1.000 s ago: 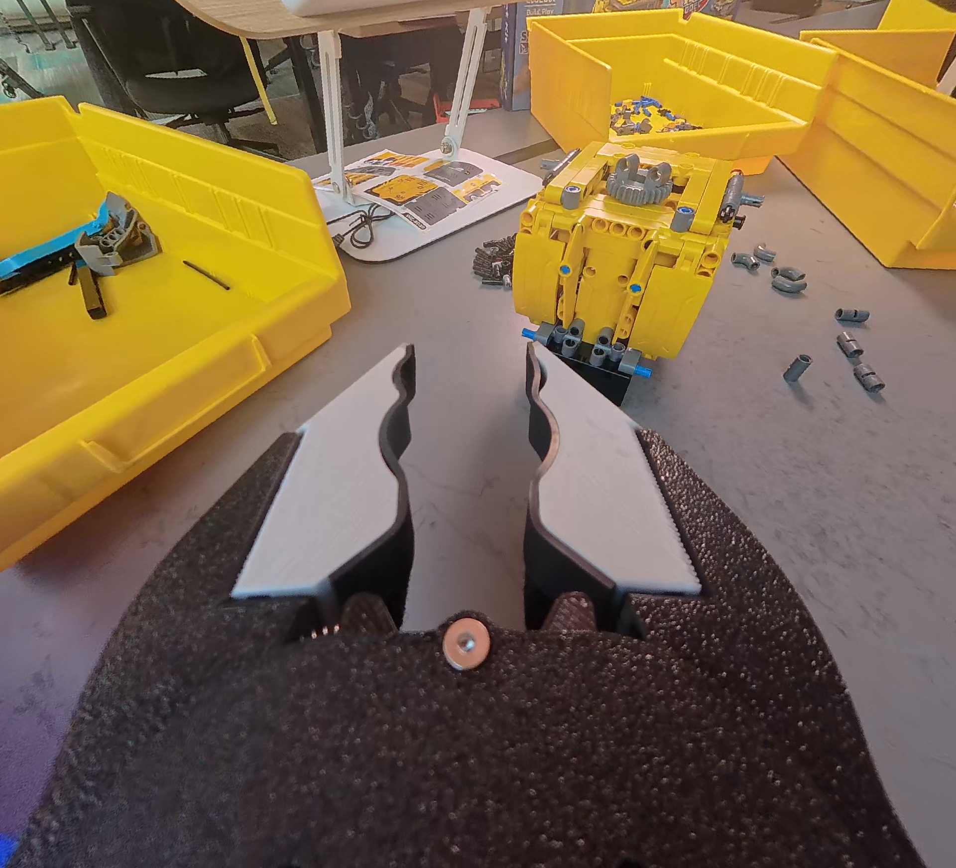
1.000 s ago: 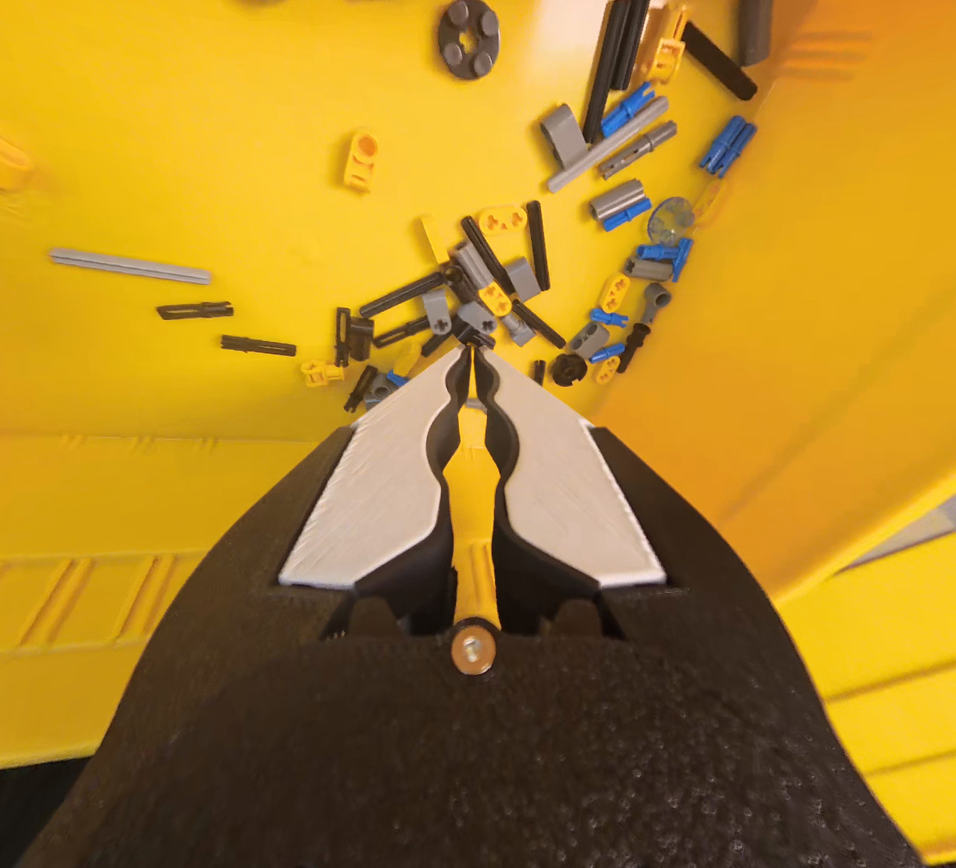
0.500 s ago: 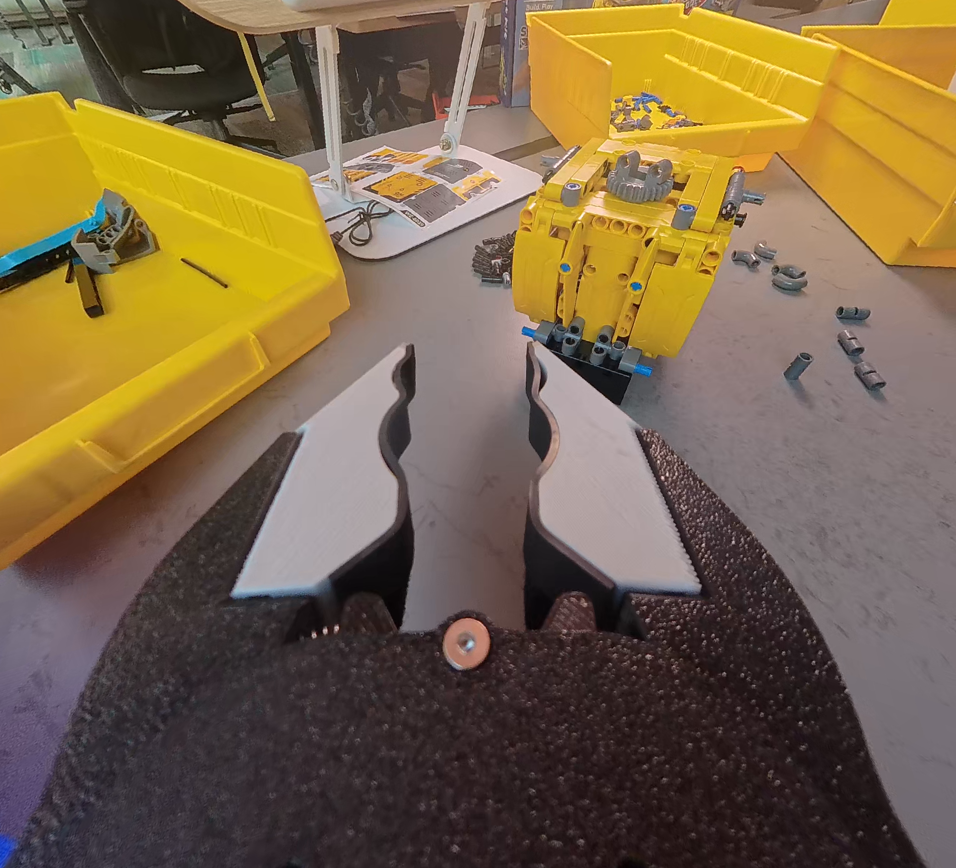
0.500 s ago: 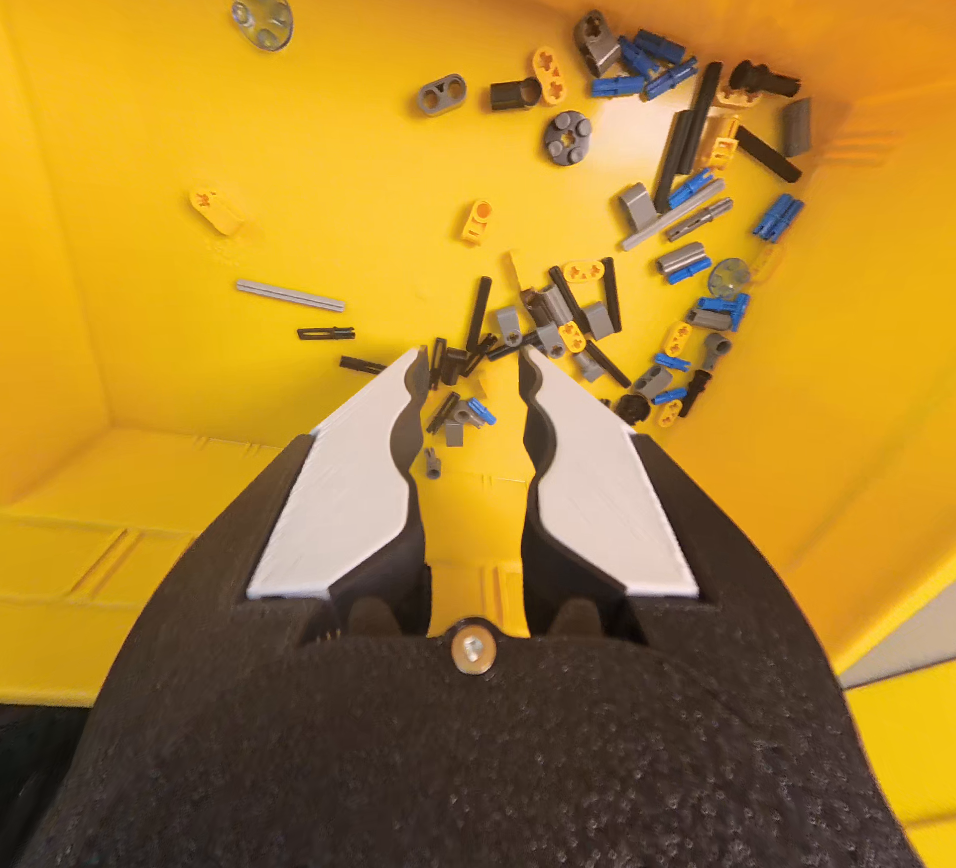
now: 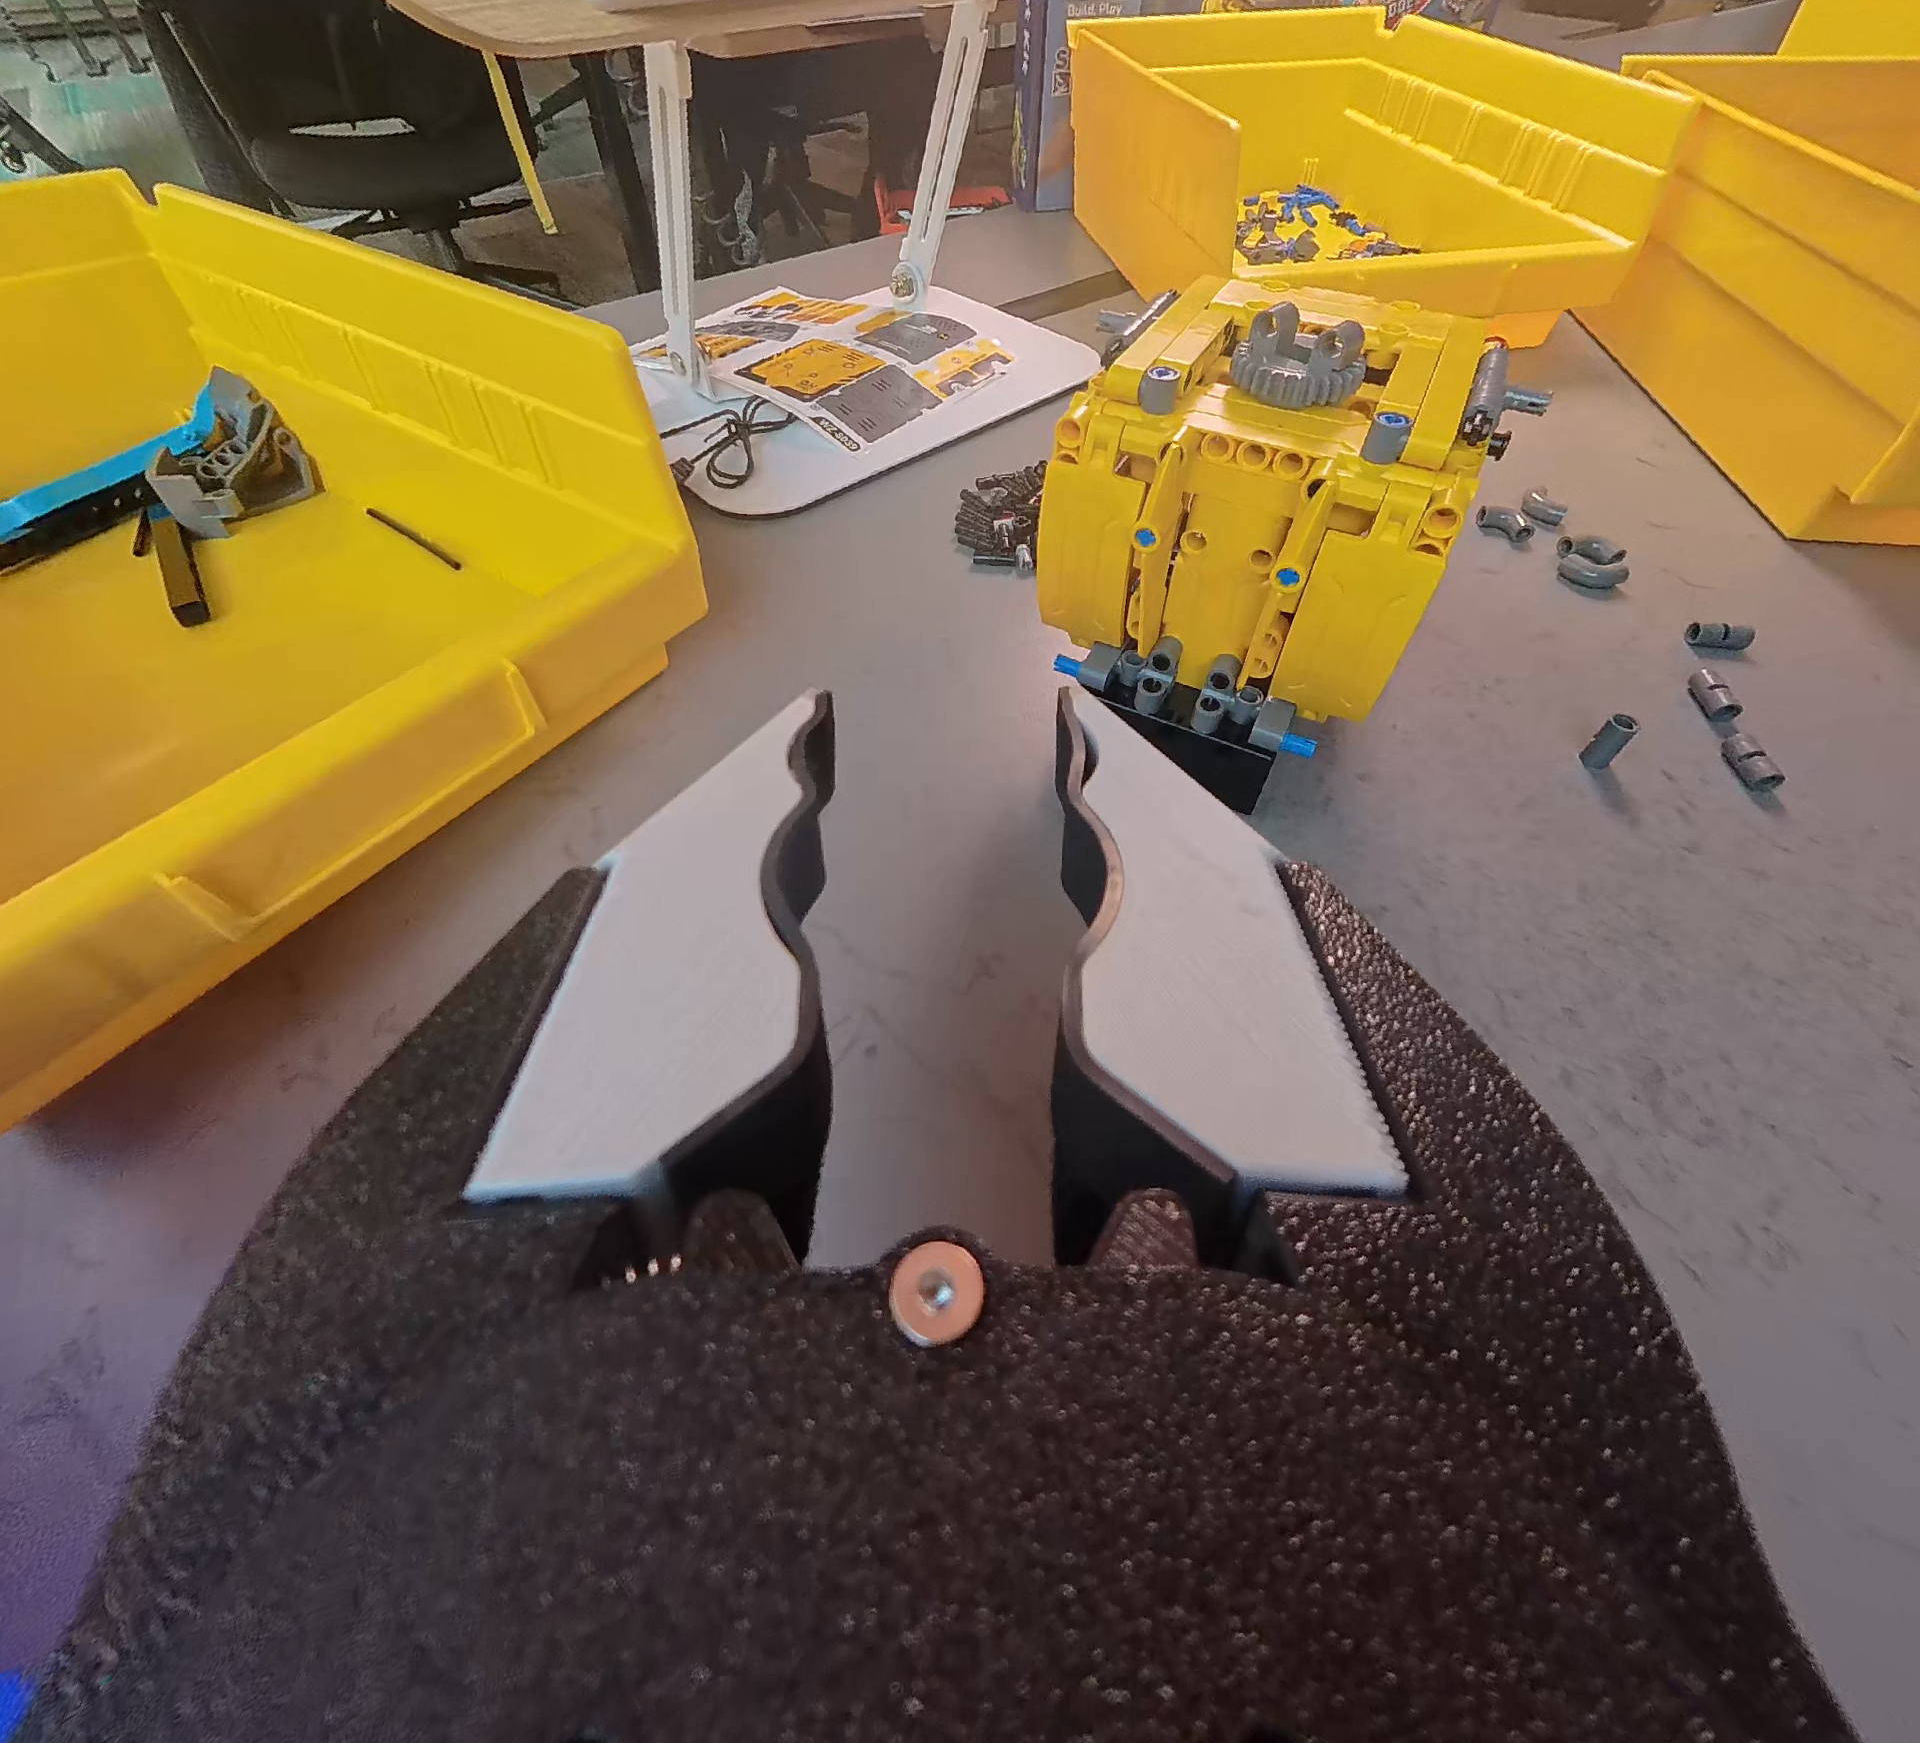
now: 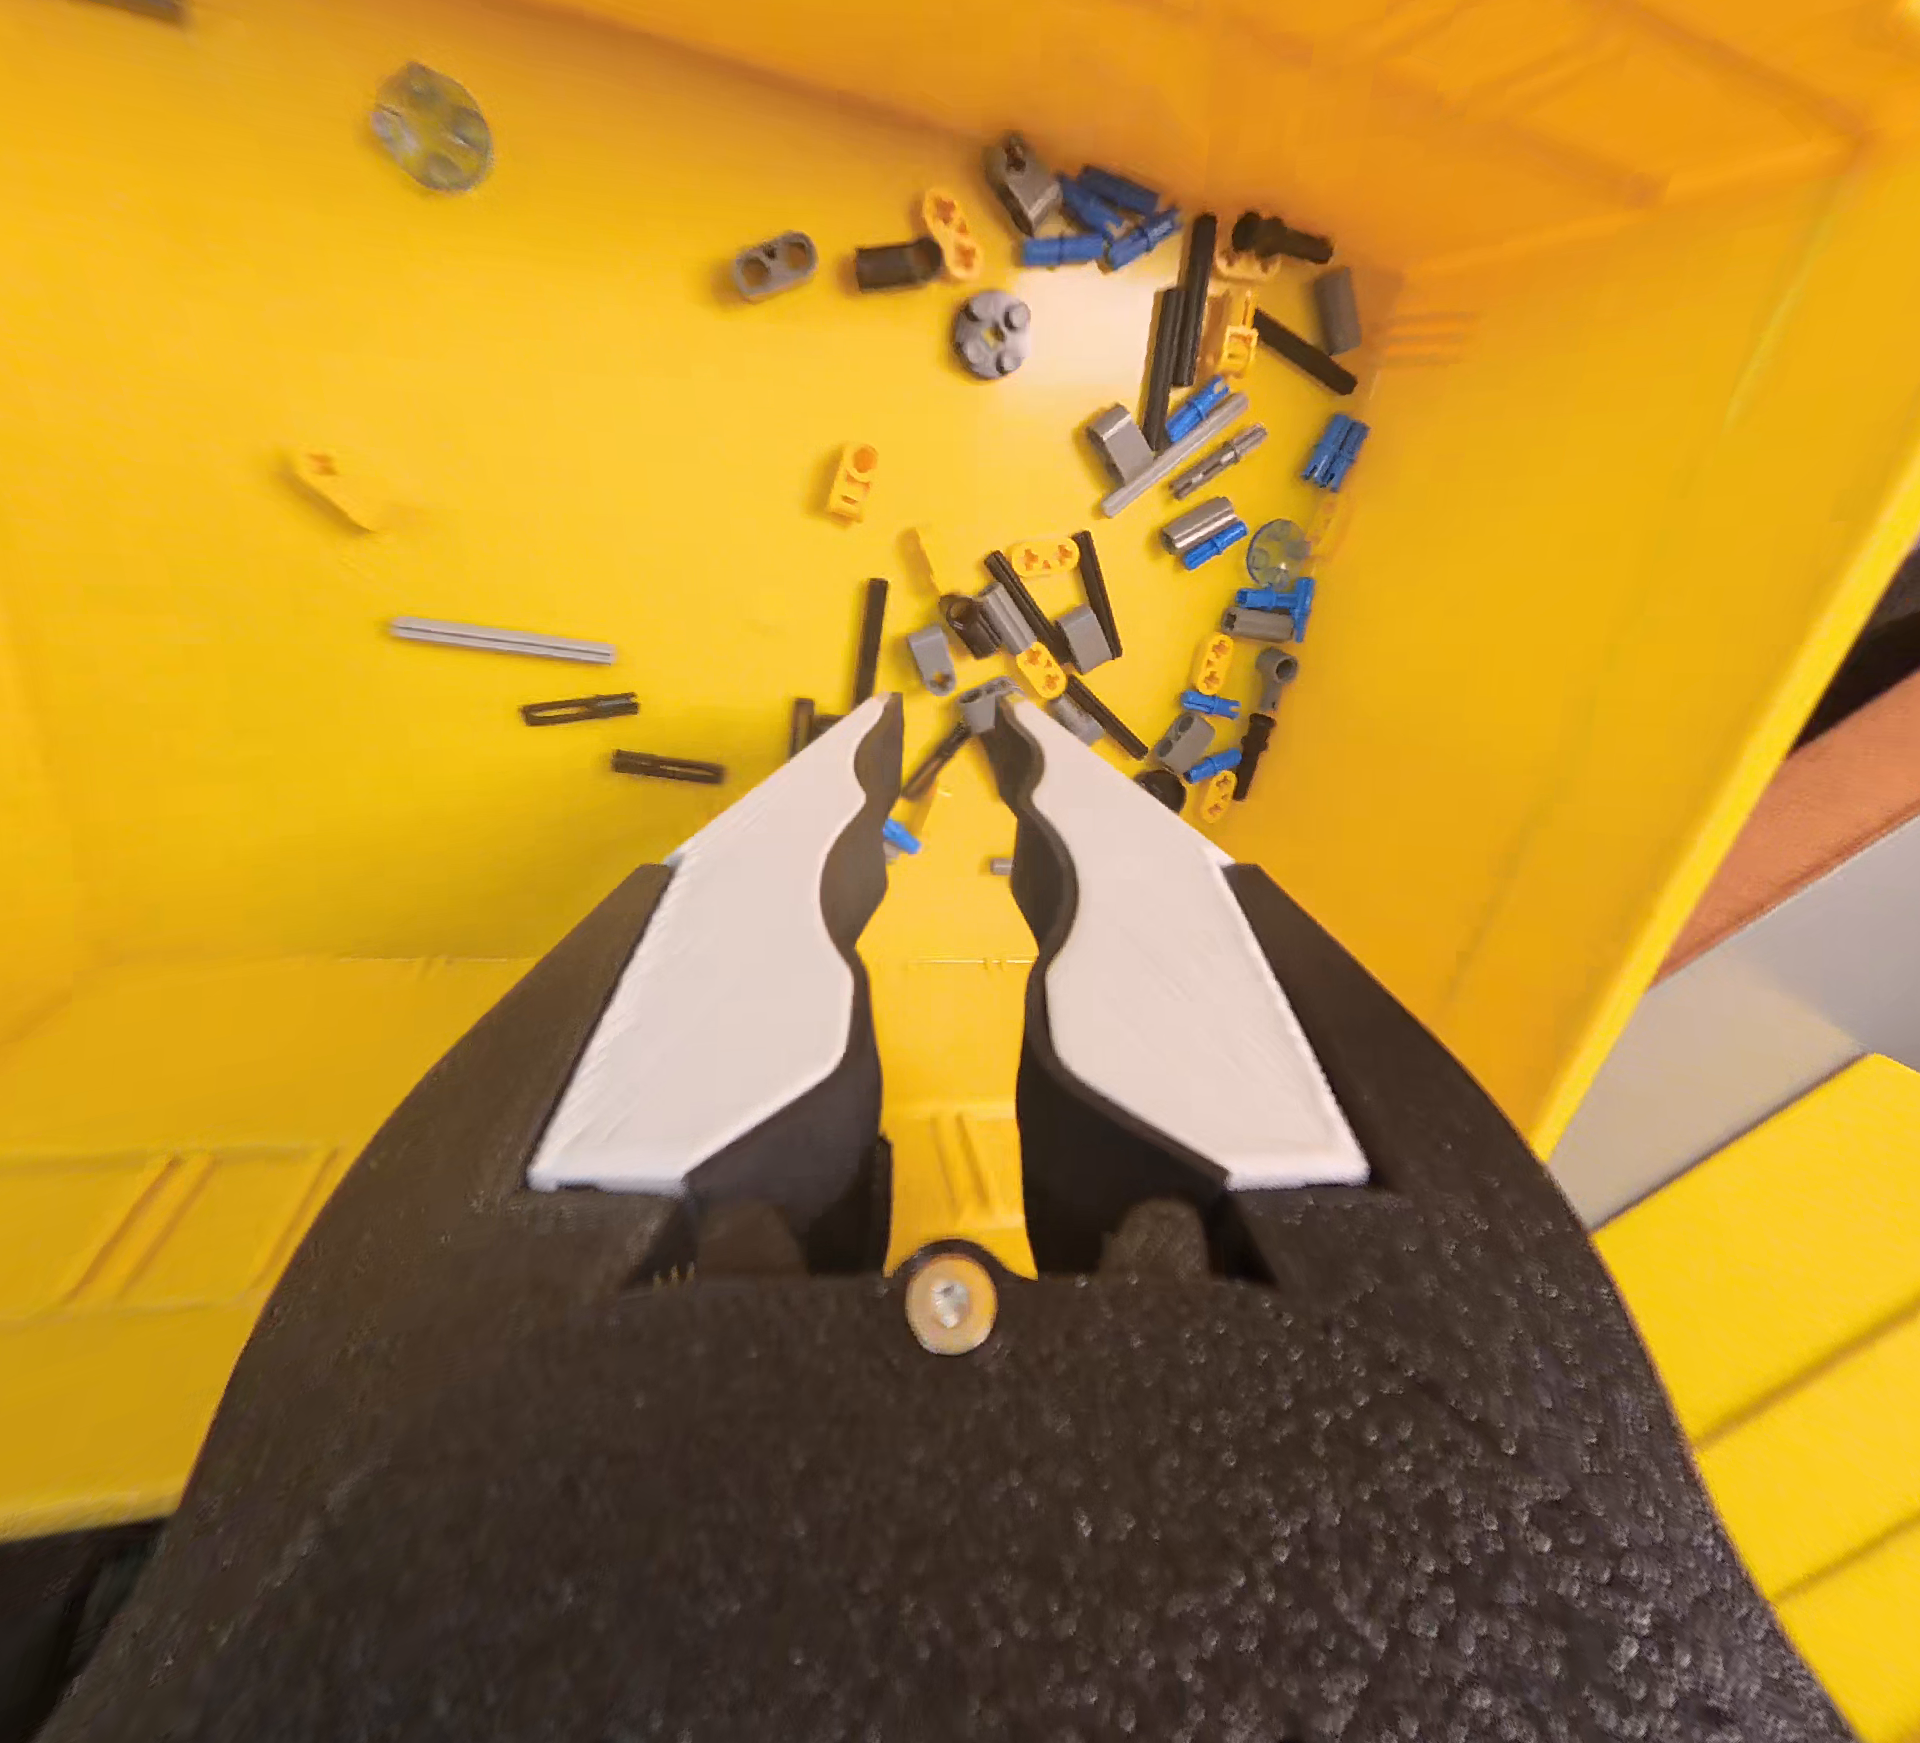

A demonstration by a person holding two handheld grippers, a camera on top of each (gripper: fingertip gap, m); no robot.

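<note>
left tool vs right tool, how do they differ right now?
Left tool is wide open over bare grey table; right tool is open narrower, inside a yellow bin. Left has nothing at its tips; right's tips sit at a small grey piece. Same white-and-black fingers.

The bins (image 5: 343, 675) are showing bright yellow. The toy truck (image 5: 1247, 540) is showing yellow with grey and blue bits. The table (image 5: 1558, 966) is looking grey. Small parts (image 6: 1143, 467) are showing blue, black, grey and yellow.

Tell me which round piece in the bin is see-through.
The clear disc lying alone at upper left; the other round plate, nearer the pile, is solid grey.
</note>
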